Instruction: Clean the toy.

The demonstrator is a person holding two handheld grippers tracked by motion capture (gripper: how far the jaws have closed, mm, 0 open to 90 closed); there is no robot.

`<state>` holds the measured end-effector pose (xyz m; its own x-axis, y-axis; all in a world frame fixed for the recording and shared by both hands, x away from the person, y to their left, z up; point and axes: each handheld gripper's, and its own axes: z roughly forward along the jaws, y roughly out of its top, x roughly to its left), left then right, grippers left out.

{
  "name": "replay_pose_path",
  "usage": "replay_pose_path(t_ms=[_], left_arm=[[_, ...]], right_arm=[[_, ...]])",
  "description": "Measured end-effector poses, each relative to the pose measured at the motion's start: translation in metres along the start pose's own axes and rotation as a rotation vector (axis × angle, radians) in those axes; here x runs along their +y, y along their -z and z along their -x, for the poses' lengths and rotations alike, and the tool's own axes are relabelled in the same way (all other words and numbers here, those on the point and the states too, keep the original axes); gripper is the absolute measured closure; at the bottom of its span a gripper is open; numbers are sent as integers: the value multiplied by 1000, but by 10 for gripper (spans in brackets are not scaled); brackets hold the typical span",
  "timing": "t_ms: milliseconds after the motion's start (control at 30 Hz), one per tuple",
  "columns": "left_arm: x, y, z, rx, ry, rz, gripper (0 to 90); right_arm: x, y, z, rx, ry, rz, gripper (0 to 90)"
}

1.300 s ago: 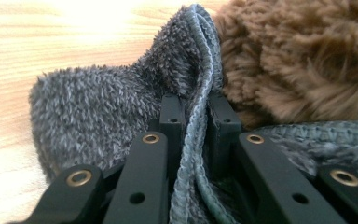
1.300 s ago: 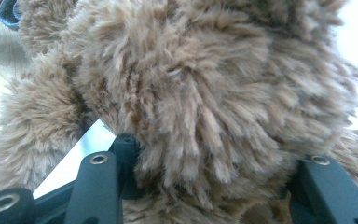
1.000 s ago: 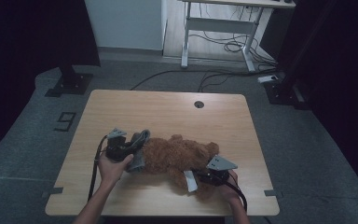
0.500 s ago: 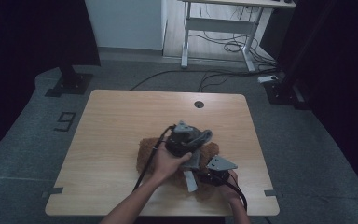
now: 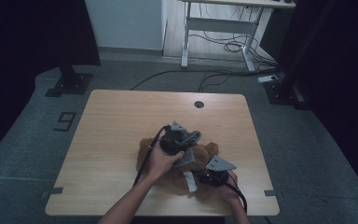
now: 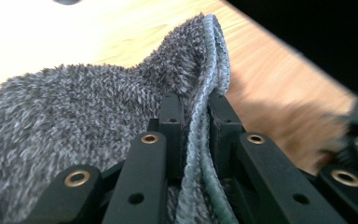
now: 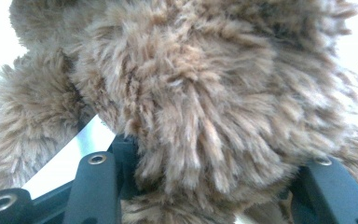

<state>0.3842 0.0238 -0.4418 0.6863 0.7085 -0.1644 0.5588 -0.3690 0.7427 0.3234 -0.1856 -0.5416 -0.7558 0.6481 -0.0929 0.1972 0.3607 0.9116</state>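
where grey cloth (image 6: 74, 116) drapes, bear (image 5: 205, 151) probably crowds table edge (image 5: 168, 213).

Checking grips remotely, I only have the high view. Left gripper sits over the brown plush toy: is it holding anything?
Observer: Yes. In the left gripper view the left gripper is shut on the hemmed edge of a grey fuzzy cloth.
Operator: And the right one? The hand hides its jaws for me.
Observer: In the right gripper view the right gripper has the brown plush toy between its jaws, fur bulging over both.
Operator: Which part of the toy is that?
Observer: Can't tell; up close it is just fur.
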Motion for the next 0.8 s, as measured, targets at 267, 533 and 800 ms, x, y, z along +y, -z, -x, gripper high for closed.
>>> replay_pose_path(t_ms=[267,533,800], left_arm=[[-28,38,-49,59,68,8,781],[-54,71,-79,114,130,57,780],[-90,72,-104,183,168,-6,786]], right_arm=[[0,0,-1,-1,-3,3,458],[0,-1,-4,-4,-1,-4,461],[-1,-1,-3,-3,-13,-2,462]])
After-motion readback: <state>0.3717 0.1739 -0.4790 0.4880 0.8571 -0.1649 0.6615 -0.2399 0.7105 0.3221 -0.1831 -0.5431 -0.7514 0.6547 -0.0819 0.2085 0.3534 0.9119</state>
